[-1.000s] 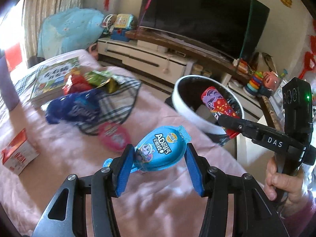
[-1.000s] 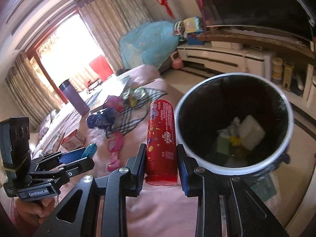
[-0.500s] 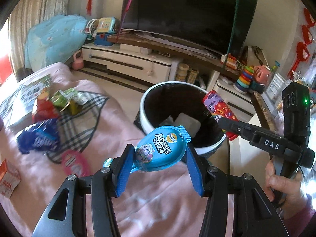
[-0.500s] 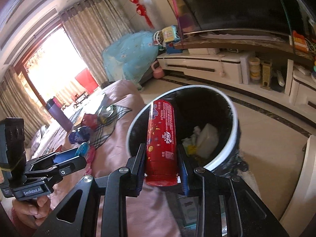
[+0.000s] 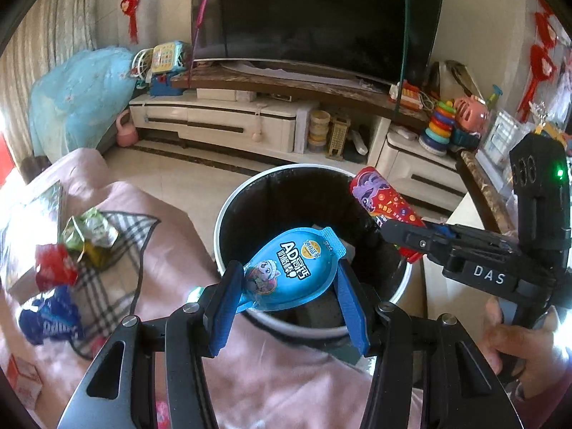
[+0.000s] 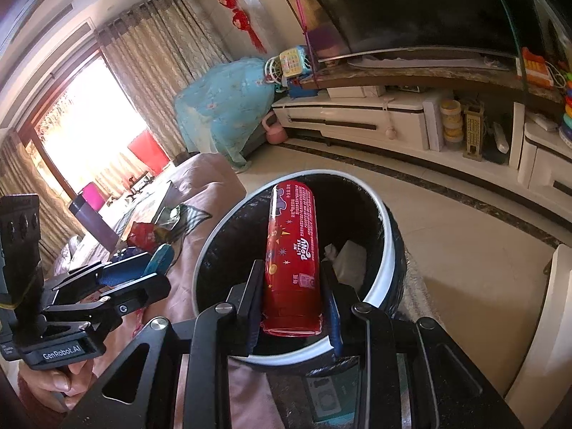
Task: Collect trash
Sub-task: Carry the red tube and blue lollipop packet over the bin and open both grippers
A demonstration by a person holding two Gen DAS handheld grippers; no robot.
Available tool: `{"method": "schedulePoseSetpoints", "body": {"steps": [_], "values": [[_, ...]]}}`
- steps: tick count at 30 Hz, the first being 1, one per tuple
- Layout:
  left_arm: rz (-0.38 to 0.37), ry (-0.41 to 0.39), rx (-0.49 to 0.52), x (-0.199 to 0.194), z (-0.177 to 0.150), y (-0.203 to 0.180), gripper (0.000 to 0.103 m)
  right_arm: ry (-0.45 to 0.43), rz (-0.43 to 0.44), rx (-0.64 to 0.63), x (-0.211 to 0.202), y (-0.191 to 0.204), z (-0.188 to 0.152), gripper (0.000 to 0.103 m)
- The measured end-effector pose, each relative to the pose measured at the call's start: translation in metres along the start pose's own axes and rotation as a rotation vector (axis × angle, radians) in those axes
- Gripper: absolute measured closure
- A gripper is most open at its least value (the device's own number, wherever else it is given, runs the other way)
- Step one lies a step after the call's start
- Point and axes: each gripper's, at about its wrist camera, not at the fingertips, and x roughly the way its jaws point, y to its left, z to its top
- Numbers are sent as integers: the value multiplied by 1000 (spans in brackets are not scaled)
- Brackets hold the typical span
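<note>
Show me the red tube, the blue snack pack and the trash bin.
red tube point(image 6: 291, 250), right wrist view, middle of its side.
blue snack pack point(image 5: 291, 273), left wrist view, printed front.
trash bin point(image 6: 388, 250), right wrist view, white rim.

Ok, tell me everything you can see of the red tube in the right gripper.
The red tube is a glossy cylinder printed with stars, small text and a pony logo; the left wrist view shows a purple cartoon pony at its far end. The right gripper clamps it near its flat lower end, one pad on each side. It points away from the gripper, tilted slightly, over the open mouth of the white-rimmed black bin. Nothing else touches it. It looks intact, undented.
</note>
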Motion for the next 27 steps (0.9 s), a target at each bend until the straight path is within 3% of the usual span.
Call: {"method": "schedulePoseSetpoints", "body": {"steps": [13,16,18,23,27], "values": [[5,31,-5,31,16,-7,49,16,-3,21,10,-16,12,72],[10,36,-25,28,15,-4,34,24,-5,23,14,-19,15,68],[-2,22,-37,24,13,-2,33,23,8,34,13,-20,15,60],[-3,-3,-58,12,5,4,31,15,11,46,8,-19,11,56],[0,-14,-92,-1,-11,11,30,2,12,41,0,-10,6,46]]}}
